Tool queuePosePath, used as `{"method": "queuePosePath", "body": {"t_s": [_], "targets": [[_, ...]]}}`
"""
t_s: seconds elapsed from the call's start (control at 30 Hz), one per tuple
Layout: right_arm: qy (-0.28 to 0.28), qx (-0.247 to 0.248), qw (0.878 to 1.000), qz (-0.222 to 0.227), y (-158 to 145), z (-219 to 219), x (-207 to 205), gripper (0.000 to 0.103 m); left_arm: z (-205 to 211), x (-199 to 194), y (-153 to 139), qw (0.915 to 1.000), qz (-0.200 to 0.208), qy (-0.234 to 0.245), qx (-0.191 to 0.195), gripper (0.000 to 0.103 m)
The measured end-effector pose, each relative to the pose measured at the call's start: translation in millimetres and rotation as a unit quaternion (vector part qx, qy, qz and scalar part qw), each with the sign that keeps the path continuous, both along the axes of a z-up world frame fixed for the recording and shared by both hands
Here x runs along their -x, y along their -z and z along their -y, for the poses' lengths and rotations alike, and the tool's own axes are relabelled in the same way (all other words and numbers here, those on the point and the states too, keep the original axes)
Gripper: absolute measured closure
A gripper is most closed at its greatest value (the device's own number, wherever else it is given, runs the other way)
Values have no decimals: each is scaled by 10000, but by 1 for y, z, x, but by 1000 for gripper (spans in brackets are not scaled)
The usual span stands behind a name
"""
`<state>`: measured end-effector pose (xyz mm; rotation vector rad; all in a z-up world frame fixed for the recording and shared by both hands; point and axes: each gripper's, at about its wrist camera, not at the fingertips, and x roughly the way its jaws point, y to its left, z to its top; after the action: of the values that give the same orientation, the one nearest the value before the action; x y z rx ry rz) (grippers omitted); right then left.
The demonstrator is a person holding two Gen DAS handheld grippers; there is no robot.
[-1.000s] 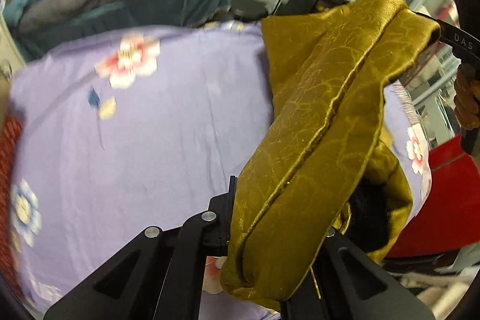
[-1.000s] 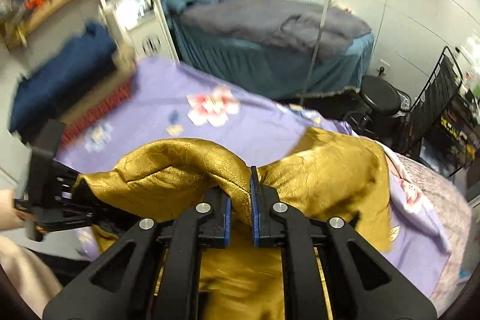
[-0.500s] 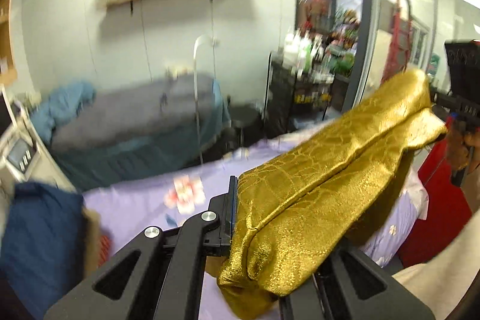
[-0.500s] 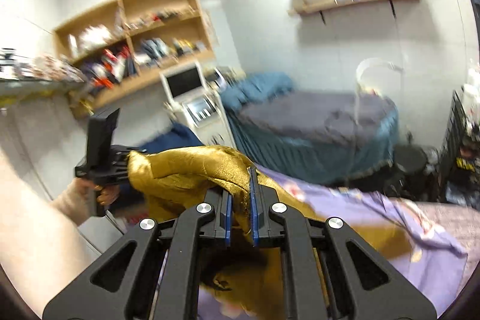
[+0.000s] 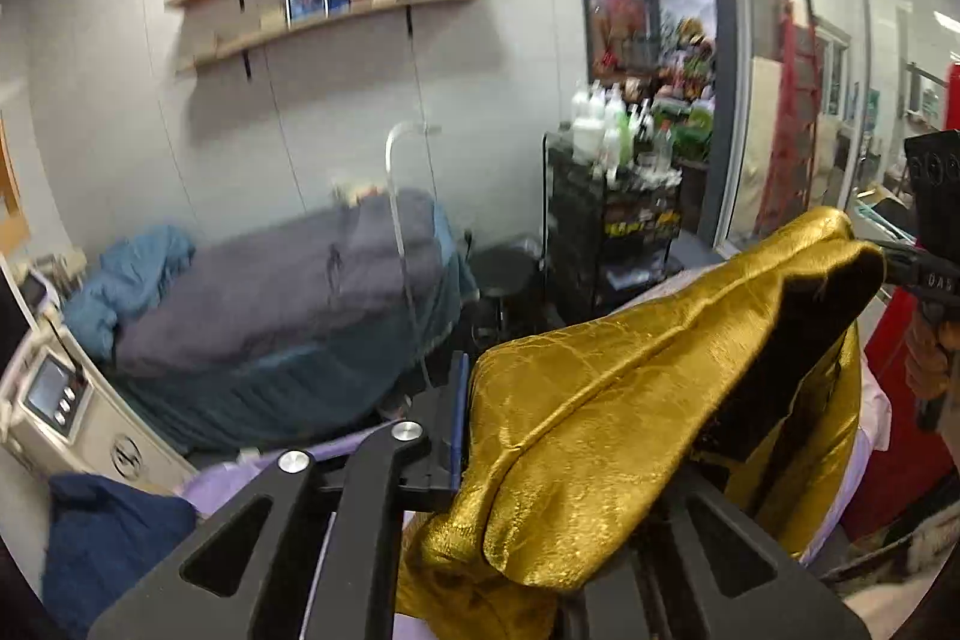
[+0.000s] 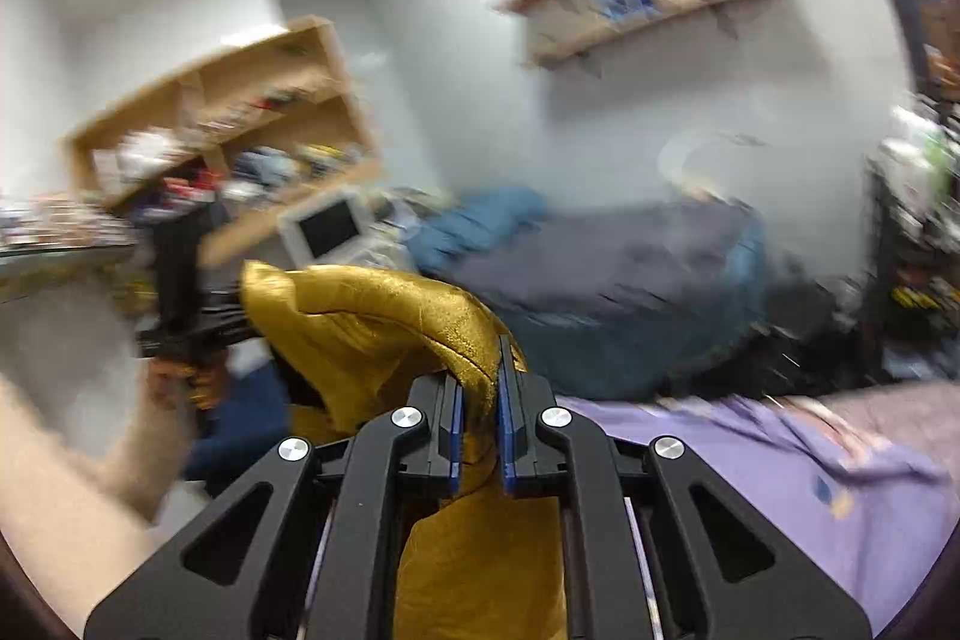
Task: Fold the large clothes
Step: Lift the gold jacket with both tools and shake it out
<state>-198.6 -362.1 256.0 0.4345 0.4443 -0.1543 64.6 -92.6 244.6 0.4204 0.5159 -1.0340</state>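
Right now my left gripper (image 5: 540, 436) and right gripper (image 6: 478, 436) both carry the gold garment (image 5: 600, 430) in the air, stretched between them above the purple bedspread (image 6: 780, 466).

Right jaws nearly closed, pinching a thin fold of gold cloth at 12 o'clock in the right wrist view. Left jaws have just been opening a little; a thick bunch of fabric sits between them, and I can't tell if the pads press it, since the far finger is covered by cloth.

Handling, my guess: soft, light, shiny metallic weave, likely slippery, with a dark lining showing at 2 o'clock in the left view. It sags and bunches and holds no shape of its own. Best hold looks like seams or corners of the top edge, hands well apart, so the body hangs flat; the current bunched grip may slip.

Edges and room: open air ahead of both grippers. Grey-covered treatment bed (image 5: 288, 292) at 9 to 10 o'clock in the left view, black trolley with bottles (image 5: 612, 220) at 1 o'clock, white machine (image 5: 54, 400) at 8 o'clock. Bedspread low at 4 o'clock in the right view, apparently free for laying down.
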Motion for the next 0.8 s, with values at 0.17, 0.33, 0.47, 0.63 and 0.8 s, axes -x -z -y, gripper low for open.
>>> {"method": "queuePosePath", "body": {"t_s": [0.17,0.33,0.47,0.63,0.8], "targets": [[1390,-267,9797,-1418,109,43,-44,73,62,-39,102,9965,-330,-629,-442,8],[1943,-1029,9477,-2312,204,47,-41,28,71,-54,216,9781,-601,-1029,-1707,8],[2018,-1384,9283,-2800,253,29,-15,28,25,-60,269,9608,-965,-1327,-2233,8],[2160,-1654,9034,-3315,297,20,22,28,-69,-73,317,9294,-1678,-2112,-2519,8],[1978,-1586,8909,-3768,326,-3,38,27,-129,-57,329,9176,-1766,-2533,-2502,8]]}}
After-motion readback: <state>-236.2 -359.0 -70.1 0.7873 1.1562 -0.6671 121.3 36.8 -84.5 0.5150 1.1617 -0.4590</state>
